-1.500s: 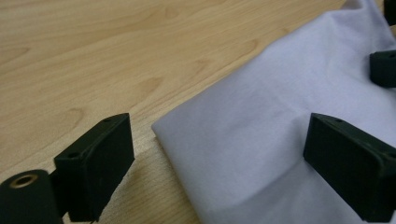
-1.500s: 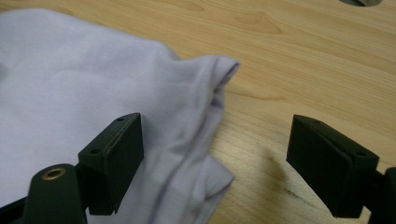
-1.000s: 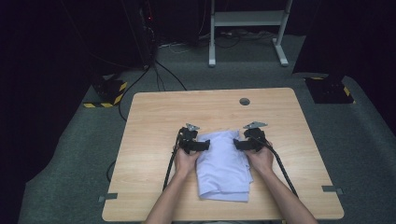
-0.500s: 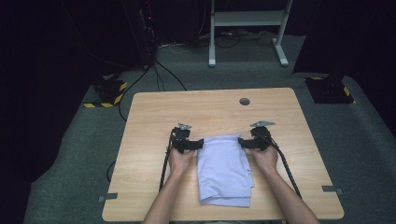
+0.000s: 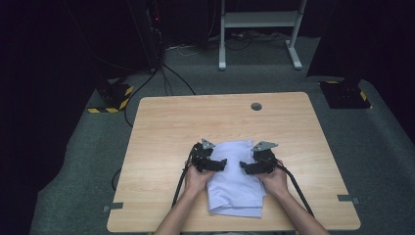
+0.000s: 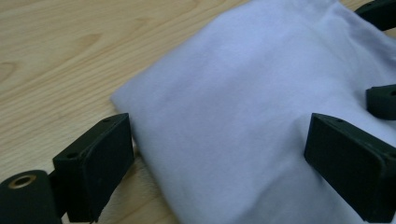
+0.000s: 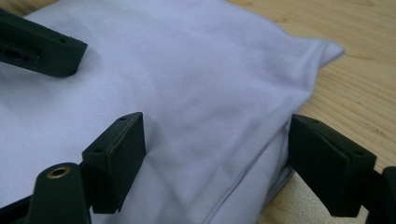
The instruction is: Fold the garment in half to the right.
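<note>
While both grippers gape, gripping nothing | left gripper (image 5: 221,164), right gripper (image 5: 245,167) straddle cloth (image 5: 235,188) edges | table (image 5: 171,122) bare beyond

Soft matt cloth (image 5: 235,183), wood-grain table (image 5: 166,122)

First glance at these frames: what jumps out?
A folded white cloth lies on the near middle of the wooden table, pale against the dark room. The left tongs and right tongs face each other over its far half, each with its jaws open astride the cloth.
</note>
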Demonstrator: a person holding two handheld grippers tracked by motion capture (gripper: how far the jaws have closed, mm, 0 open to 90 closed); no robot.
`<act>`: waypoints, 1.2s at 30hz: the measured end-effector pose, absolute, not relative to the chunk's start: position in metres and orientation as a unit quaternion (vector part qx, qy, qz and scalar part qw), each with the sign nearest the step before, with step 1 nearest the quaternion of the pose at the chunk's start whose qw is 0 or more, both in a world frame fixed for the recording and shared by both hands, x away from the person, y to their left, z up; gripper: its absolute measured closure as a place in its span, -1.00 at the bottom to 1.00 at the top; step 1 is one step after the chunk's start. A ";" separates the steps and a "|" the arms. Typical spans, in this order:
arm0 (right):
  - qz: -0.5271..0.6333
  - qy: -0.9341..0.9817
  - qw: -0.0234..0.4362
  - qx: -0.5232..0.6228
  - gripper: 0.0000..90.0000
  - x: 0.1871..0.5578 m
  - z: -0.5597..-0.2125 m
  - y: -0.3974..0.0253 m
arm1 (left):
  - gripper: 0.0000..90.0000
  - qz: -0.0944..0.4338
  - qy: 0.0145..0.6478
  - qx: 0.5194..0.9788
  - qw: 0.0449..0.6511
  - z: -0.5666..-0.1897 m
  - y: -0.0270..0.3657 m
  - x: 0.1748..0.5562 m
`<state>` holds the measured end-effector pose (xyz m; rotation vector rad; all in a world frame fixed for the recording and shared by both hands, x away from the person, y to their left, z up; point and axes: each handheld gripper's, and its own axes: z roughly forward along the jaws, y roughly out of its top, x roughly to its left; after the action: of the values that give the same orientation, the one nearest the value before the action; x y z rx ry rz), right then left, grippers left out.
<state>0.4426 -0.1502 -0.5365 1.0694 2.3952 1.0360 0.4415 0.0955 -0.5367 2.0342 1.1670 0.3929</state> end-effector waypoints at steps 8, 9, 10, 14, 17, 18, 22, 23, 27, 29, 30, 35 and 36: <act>0.381 0.817 0.168 0.398 -0.55 0.437 -0.530 -0.169 | -0.76 0.159 0.459 0.780 0.394 -0.526 0.107 0.427; 0.387 0.817 0.169 0.393 -0.54 0.433 -0.529 -0.169 | -0.76 0.163 0.450 0.784 0.396 -0.524 0.104 0.422; 0.390 0.819 0.168 0.385 -0.54 0.428 -0.529 -0.167 | -0.76 0.162 0.442 0.788 0.396 -0.524 0.099 0.419; 0.368 0.839 0.161 0.366 -0.56 0.423 -0.537 -0.158 | -0.76 0.171 0.437 0.807 0.359 -0.533 0.092 0.421; 0.379 0.826 0.147 0.389 -0.58 0.428 -0.541 -0.170 | -0.80 0.156 0.467 0.790 0.365 -0.539 0.107 0.425; 0.379 0.823 0.146 0.396 -0.59 0.428 -0.540 -0.174 | -0.80 0.154 0.473 0.786 0.368 -0.540 0.111 0.425; 0.389 0.818 0.163 0.392 -0.55 0.422 -0.537 -0.180 | -0.78 0.158 0.463 0.784 0.381 -0.538 0.109 0.418; 0.393 0.819 0.161 0.386 -0.54 0.420 -0.536 -0.177 | -0.77 0.162 0.459 0.788 0.378 -0.538 0.105 0.417; 0.373 0.838 0.166 0.362 -0.52 0.421 -0.539 -0.159 | -0.78 0.174 0.458 0.793 0.362 -0.539 0.099 0.424; 0.377 0.831 0.159 0.378 -0.53 0.429 -0.540 -0.159 | -0.77 0.182 0.464 0.791 0.355 -0.538 0.100 0.431; 0.377 0.827 0.159 0.384 -0.53 0.434 -0.540 -0.159 | -0.77 0.185 0.472 0.788 0.350 -0.538 0.102 0.436; 0.366 0.820 0.180 0.402 -0.58 0.456 -0.538 -0.156 | -0.78 0.166 0.480 0.777 0.371 -0.532 0.104 0.451; 0.371 0.818 0.181 0.400 -0.59 0.454 -0.536 -0.156 | -0.79 0.167 0.475 0.777 0.378 -0.529 0.103 0.446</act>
<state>0.4544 -0.1562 -0.5357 1.1308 2.3104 1.0473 0.4460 0.1033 -0.5295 1.9861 1.2149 0.4266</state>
